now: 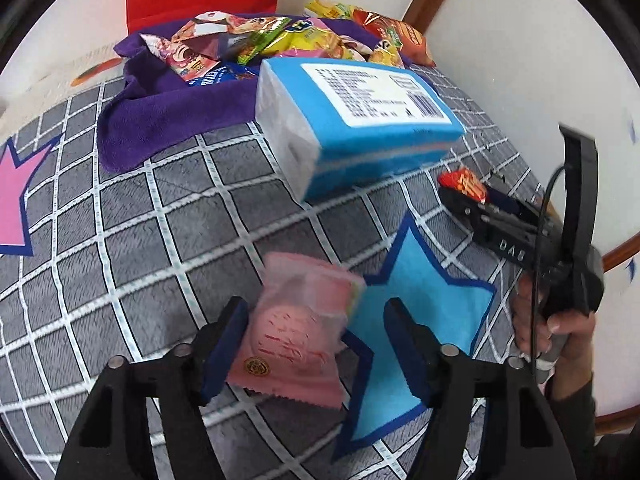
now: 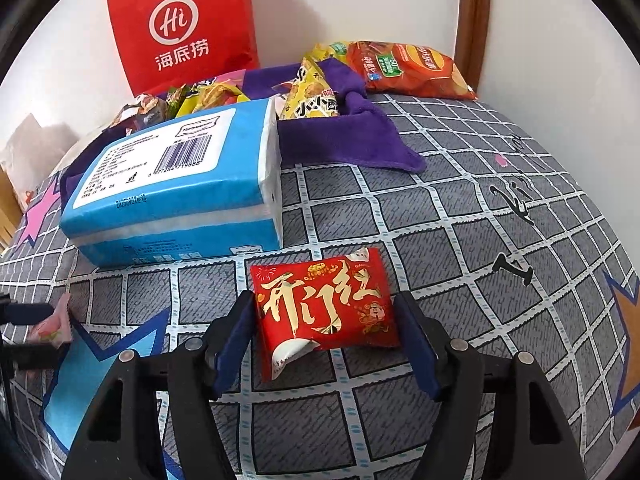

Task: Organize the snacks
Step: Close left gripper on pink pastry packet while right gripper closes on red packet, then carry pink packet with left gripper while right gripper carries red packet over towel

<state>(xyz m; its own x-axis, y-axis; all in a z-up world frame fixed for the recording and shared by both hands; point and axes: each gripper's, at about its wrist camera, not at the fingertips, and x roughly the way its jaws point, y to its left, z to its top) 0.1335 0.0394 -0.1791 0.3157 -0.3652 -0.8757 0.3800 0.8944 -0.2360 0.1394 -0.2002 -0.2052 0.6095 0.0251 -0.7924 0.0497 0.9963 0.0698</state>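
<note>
So the pink snack packet (image 1: 298, 332) sits between the fingers of the left gripper (image 1: 316, 344), leaning on the left pad with a clear gap to the right one, so those tongs are wide and not pinching it. Same deal on the other side: the red snack packet (image 2: 326, 308) lies flat on the checked bedspread (image 2: 460, 240) between the right gripper's (image 2: 326, 340) pads, gap on both sides, tongs wide. Just beyond both pairs of tongs is one blue tissue pack (image 2: 176, 192), and past that one purple towel (image 2: 352, 140) heaped with a pile of wrappers I can't count, one orange chip bag (image 2: 408, 68) off to the far right, and one red paper bag (image 2: 180, 24) against the wall. What could go wrong, I reckon: the pink one looks tilted and blurry, so it may flop off-centre, and a careless sweep forward could shove the tissue pack into the pile.
</note>
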